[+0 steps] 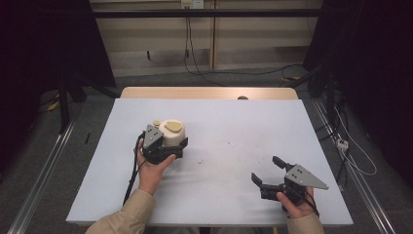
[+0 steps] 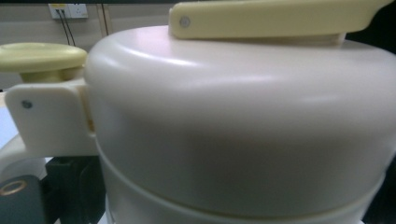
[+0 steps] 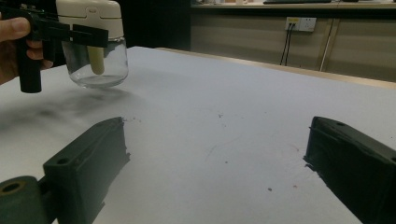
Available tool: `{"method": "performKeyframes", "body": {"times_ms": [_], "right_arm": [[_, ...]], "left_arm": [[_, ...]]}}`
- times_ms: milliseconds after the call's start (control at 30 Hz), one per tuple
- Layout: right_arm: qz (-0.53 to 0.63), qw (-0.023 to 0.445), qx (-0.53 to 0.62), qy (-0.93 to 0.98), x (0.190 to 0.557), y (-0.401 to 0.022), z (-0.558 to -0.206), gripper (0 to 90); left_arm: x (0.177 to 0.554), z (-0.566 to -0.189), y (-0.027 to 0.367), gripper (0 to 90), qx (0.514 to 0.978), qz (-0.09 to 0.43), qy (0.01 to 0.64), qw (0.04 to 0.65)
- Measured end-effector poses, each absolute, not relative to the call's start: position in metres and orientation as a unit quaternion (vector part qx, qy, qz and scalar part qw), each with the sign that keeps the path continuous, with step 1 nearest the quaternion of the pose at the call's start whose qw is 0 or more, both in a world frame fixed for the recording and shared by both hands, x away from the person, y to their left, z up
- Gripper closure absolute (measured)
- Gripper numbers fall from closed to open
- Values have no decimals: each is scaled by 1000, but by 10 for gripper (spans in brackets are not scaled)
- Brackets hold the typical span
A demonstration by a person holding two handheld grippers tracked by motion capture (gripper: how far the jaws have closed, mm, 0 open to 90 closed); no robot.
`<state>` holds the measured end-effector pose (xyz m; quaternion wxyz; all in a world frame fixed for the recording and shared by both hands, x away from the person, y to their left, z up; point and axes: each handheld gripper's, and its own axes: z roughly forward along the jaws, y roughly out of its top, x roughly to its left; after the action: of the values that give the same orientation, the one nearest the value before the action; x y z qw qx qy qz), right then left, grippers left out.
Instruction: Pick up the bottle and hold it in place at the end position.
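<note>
A jar with a cream lid (image 1: 171,132) and a clear glass body (image 3: 95,65) is at the left middle of the white table (image 1: 229,126). My left gripper (image 1: 170,144) is shut on the cream lid (image 2: 233,116), its jaws clasping it from both sides; one black finger (image 2: 70,186) shows beside it. A yellowish flap and knob sit on top of the lid. In the right gripper view the left gripper (image 3: 88,33) grips across the lid. My right gripper (image 1: 265,168) stands open near the front right of the table, with nothing between its jaws (image 3: 215,154).
The white sheet carries small dark specks (image 1: 229,145) near its middle. A wooden table edge (image 1: 209,92) and a small round object (image 1: 242,98) lie at the far side. Cables and metal rails run over the floor around the table.
</note>
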<state>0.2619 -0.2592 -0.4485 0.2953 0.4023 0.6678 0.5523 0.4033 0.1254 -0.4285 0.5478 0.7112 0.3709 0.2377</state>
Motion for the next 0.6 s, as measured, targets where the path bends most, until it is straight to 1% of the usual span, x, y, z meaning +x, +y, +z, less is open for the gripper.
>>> {"method": "performKeyframes", "body": {"times_ms": [600], "right_arm": [[553,295,402,667,262,-260,-449,46]], "left_arm": [[410,-428,111,54,715,227,361,553]]}}
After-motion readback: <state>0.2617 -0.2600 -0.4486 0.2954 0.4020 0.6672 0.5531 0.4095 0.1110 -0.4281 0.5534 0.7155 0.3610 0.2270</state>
